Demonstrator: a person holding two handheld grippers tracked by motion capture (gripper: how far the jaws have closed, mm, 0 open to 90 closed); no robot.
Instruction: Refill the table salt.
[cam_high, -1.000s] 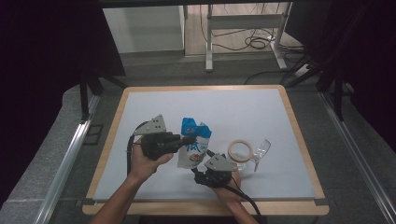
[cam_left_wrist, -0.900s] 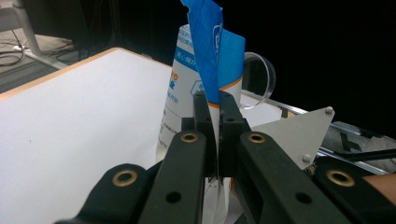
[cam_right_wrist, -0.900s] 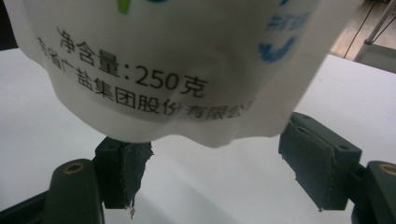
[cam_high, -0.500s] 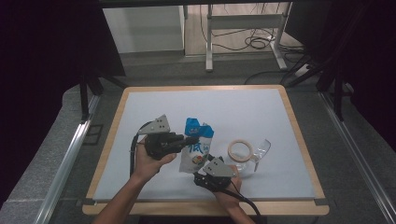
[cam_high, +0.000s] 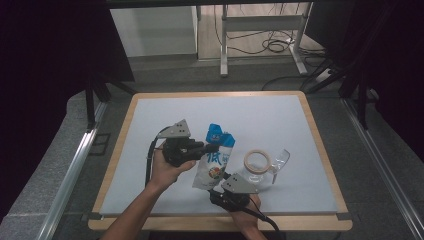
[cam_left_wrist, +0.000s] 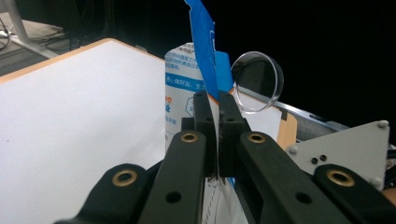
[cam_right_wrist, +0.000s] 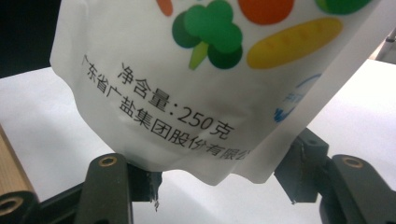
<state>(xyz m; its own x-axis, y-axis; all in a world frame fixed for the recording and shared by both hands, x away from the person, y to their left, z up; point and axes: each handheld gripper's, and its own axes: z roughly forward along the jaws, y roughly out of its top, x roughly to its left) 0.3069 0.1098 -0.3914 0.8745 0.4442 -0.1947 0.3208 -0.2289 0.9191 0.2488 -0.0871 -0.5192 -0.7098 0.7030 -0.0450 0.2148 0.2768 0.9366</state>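
A white pouch (cam_high: 216, 162) with a blue top and vegetable pictures is held up off the white mat, tilted. My left gripper (cam_high: 209, 148) comes in from the left and is shut on the pouch's upper edge; in the left gripper view its jaws (cam_left_wrist: 216, 100) pinch the thin blue-and-white seam of the pouch (cam_left_wrist: 182, 79). My right gripper (cam_high: 218, 185) reaches up from the near edge to the pouch's bottom. In the right gripper view the pouch (cam_right_wrist: 205, 70) hangs between the jaws of that gripper (cam_right_wrist: 224, 186). They have just been closing, and both pads touch the pouch's lower corners.
A roll of tape (cam_high: 257, 161) lies on the mat right of the pouch, with a clear plastic piece (cam_high: 280, 162) beside it, seen as a clear disc (cam_left_wrist: 258, 81) past the pouch. The mat (cam_high: 260, 120) has a wooden border; dark floor and metal rails surround it.
The pouch has been raised from lying low to a more upright tilt. The right gripper has moved in under its bottom end and its jaws have narrowed around it.
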